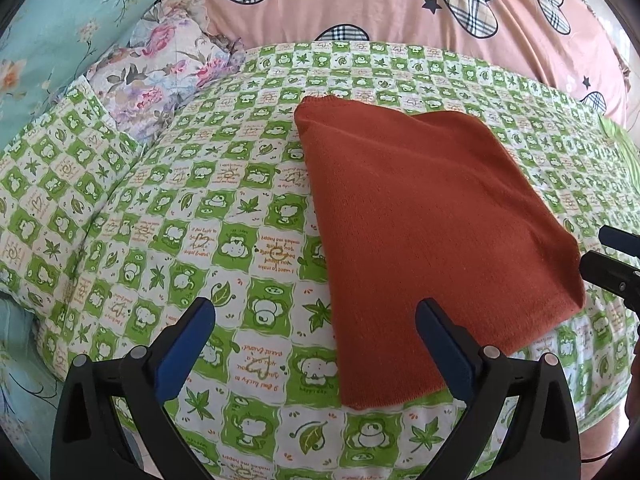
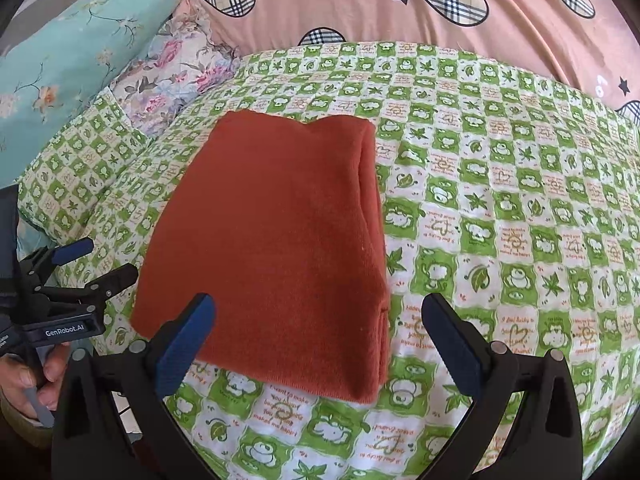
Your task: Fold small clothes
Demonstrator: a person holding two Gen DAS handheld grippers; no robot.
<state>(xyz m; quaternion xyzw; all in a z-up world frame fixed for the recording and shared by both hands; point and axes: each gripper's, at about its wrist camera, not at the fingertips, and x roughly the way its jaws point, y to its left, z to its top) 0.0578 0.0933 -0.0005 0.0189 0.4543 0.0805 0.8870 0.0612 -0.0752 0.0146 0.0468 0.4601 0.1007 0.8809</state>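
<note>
A rust-orange knitted garment (image 1: 420, 232) lies folded into a flat rectangle on the green-and-white checked sheet (image 1: 180, 216). It also shows in the right wrist view (image 2: 280, 248), its stacked folded edges on its right side. My left gripper (image 1: 316, 320) is open and empty, hovering above the garment's near left corner. My right gripper (image 2: 320, 316) is open and empty above the garment's near edge. The left gripper appears at the left of the right wrist view (image 2: 96, 260), open. The right gripper's fingertips (image 1: 612, 252) show at the right edge of the left wrist view.
A pink quilt with plaid hearts (image 1: 380, 0) is piled behind the sheet. A floral pillow (image 1: 160, 64) and a teal floral pillow (image 1: 52, 32) lie at the back left. A checked pillow (image 1: 52, 168) sits at the left. A hand (image 2: 24, 380) holds the left gripper's handle.
</note>
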